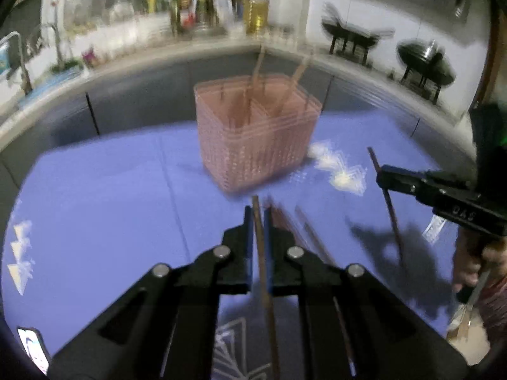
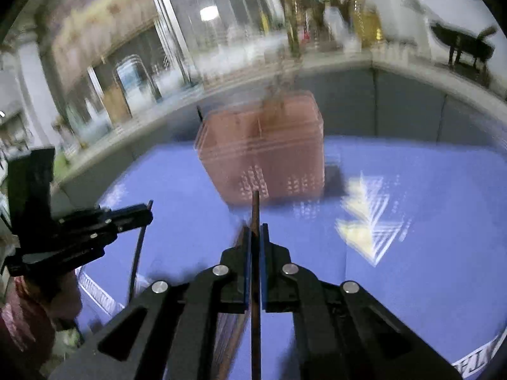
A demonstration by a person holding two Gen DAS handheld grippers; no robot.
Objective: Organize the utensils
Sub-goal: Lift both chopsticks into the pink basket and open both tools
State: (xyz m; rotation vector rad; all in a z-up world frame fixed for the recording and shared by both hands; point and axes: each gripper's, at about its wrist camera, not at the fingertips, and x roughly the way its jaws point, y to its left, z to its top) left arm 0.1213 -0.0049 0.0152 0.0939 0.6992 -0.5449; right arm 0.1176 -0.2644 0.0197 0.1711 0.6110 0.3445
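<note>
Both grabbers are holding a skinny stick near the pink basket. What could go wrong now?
1. Each chopstick, left one and right one, is pinched only at one spot, so it might swing or slip.
2. The pink basket already holds sticks leaning in it; a new one might knock them or miss the opening.

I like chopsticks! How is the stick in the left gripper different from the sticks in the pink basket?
The held stick is clamped in the left gripper, above the blue mat; the basket sticks stand in the basket, ungripped. They lean; the held one lies along the fingers. All are thin and brown.
</note>
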